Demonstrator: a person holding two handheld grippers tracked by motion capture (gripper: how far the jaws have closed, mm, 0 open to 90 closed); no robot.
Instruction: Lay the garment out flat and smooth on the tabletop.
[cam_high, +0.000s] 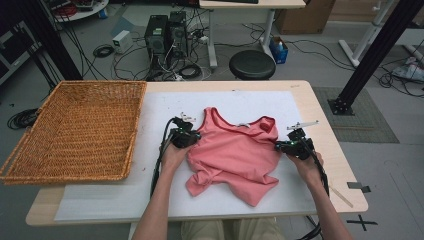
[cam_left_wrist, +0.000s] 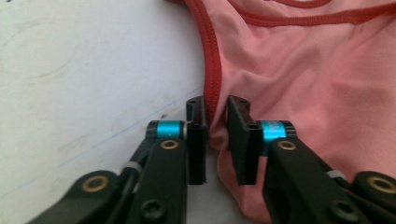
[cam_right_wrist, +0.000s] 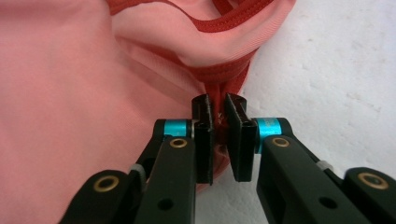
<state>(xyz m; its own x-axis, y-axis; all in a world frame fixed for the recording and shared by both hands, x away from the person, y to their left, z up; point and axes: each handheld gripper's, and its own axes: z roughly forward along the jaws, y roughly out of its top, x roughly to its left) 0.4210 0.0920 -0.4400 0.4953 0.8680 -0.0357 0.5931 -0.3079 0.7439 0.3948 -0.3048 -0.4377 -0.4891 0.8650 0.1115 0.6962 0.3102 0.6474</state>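
Next to the work, on the left: one big woven basket (cam_high: 75, 130), partly hanging off the tabletop (cam_high: 320, 125) edge, well apart from the shirt. Nothing in the way between basket and shirt, just bare white mat (cam_high: 150, 130). In the middle of the mat: one pink tank top (cam_high: 235, 155) with darker red trim, lying crumpled, neck hole toward the far side. Two grippers, one in each hand. Left gripper (cam_high: 186, 136) at the shirt's left edge; in the left gripper view, fingers (cam_left_wrist: 197, 140) clenched on the red seam of the tank top (cam_left_wrist: 299, 84), cloth pinched between them. Right gripper (cam_high: 292, 146) at the shirt's right edge; in the right gripper view, fingers (cam_right_wrist: 204, 140) clamped on a bunched fold of red trim of the tank top (cam_right_wrist: 70, 102). One wooden stick (cam_high: 341, 195) near the right front corner of the tabletop. Light wood tabletop, covered mostly by the white mat, a little scuffed. Behind it: one round black stool (cam_high: 252, 64), two dark computer towers (cam_high: 165, 34), many loose cables (cam_high: 125, 60) on a grey floor (cam_high: 320, 65), one cardboard box (cam_high: 305, 17), one black frame post (cam_high: 375, 55) at the right.
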